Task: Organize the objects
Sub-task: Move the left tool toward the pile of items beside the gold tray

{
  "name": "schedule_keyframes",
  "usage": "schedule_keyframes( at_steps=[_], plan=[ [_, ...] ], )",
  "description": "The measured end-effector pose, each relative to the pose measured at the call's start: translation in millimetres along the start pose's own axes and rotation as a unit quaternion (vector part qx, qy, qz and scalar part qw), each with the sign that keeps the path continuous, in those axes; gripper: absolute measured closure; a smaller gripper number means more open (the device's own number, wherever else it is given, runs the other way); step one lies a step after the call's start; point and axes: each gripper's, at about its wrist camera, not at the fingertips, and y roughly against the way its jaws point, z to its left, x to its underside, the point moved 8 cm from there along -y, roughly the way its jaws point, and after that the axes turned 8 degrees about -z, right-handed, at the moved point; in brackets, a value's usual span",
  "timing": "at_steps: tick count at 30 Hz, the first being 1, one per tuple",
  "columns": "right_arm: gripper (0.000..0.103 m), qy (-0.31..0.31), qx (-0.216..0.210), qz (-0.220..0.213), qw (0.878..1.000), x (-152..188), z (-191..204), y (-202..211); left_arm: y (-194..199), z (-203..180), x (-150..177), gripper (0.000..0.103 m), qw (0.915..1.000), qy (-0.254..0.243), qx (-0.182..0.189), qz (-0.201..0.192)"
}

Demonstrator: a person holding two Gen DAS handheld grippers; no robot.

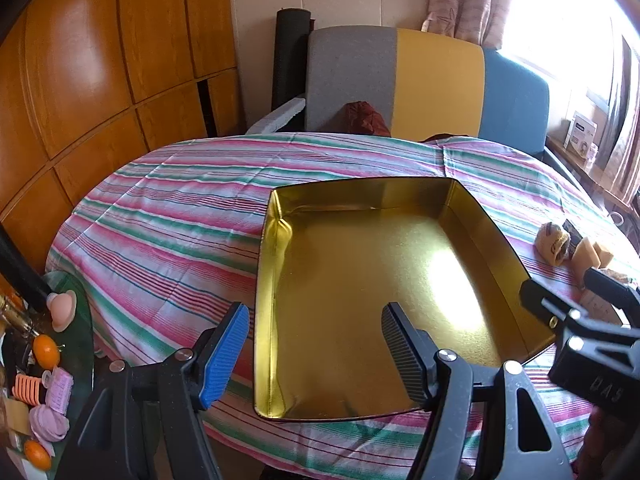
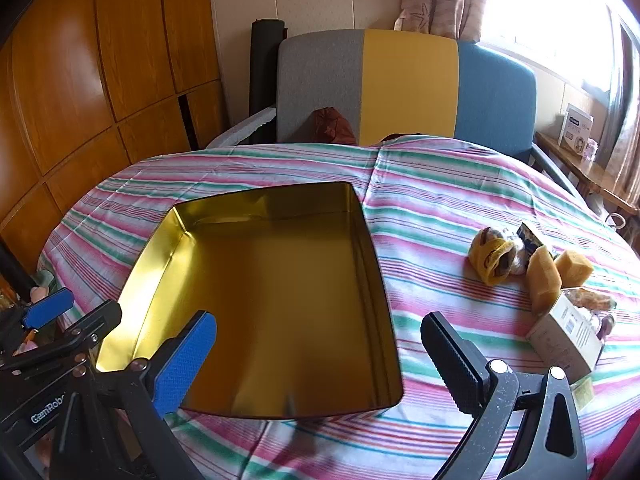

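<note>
Left wrist: left gripper (image 1: 316,356) parted, empty, at the near-left corner of the tin (image 1: 486,236) on the table (image 1: 160,216).

Right wrist: right gripper (image 2: 320,364) wide, empty. Sponges (image 2: 544,280) right of the tin: judged light, soft; pinch across the middle.

A big chair (image 2: 408,84) in grey, yellow and blue stands behind the striped worktop (image 2: 440,184). Brown wooden doors (image 2: 100,72) are left of the chair, a bright window (image 2: 552,8) right.

Left gripper (image 1: 314,356) and right gripper (image 2: 318,364) angled downward, fingers apart, empty.
</note>
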Motion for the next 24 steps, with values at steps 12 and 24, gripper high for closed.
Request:
schedule_keyframes(
  at_steps=[12, 24],
  plan=[
    [0.0, -0.075, 0.052, -0.01, 0.996, -11.8, -95.0, 4.6, -7.4, -37.9, 2.6, 0.033, 0.9977, -0.044, 0.046, 0.026],
    [0.0, -0.227, 0.13, -0.03, 0.965, -3.9, -277.4, 40.5, 11.2, -145.3, 14.1, 0.033, 0.9589, -0.081, 0.262, 0.073]
  ],
)
